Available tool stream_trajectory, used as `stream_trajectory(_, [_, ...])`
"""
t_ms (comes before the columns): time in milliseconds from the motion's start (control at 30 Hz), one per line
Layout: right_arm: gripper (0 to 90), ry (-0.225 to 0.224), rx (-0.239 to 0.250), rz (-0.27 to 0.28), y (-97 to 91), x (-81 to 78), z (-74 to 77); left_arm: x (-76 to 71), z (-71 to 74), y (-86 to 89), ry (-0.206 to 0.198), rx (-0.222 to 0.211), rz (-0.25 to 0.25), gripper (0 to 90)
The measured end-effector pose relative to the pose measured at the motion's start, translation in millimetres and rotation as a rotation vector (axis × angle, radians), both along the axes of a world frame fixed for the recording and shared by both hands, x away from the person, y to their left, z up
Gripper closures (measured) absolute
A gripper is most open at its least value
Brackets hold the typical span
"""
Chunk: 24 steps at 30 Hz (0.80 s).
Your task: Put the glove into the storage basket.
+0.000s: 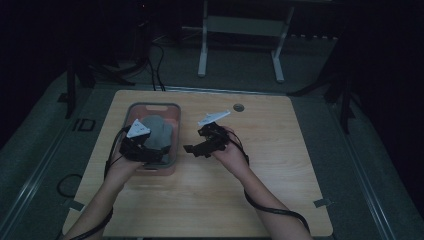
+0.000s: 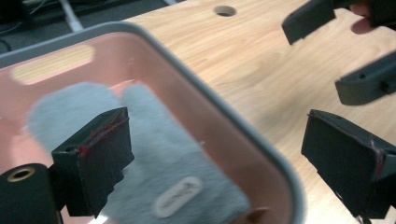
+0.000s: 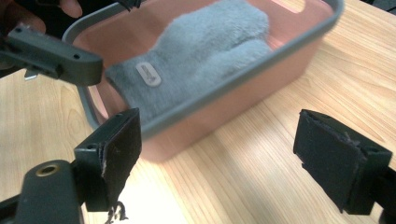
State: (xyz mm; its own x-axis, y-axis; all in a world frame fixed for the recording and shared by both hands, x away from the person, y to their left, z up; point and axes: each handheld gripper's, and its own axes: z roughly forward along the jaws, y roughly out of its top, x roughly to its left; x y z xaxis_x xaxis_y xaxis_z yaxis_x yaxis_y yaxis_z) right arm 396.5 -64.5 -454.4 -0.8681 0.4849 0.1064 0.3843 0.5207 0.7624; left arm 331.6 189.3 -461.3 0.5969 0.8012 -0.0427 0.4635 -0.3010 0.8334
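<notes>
Grey mitten [image 3: 205, 51] lies flat inside the pink bin [image 1: 172, 112] on the wooden table [image 1: 260, 185]. Left gripper [image 2: 224, 154] hangs over the bin's near edge, jaws wide and empty. Right gripper [image 3: 217, 154], just beside the bin, also gapes with nothing between its jaws.

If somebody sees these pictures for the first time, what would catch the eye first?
Most likely the pink bin with its grey rim, at the left part of the wooden table, with a fluffy grey mitten lying inside it. Next come the two black grippers: the left gripper hangs over the bin's near end, and the right gripper is over the bare table beside it, both with open, empty jaws.
</notes>
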Motion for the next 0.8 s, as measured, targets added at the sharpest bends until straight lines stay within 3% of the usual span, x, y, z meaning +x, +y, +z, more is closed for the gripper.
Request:
stream_trajectory(400, [15.1,-0.008,-0.023,-0.028,-56.2,-15.3,-12.9,-9.7,-8.2,-42.2,-0.005,-0.026,-0.118,10.0])
stream_trajectory(800, [15.2,-0.003,-0.063,-0.038,-101.6,-29.4,-31.9,-22.9,-26.2,-86.0,-0.007,0.011,-0.237,10.0])
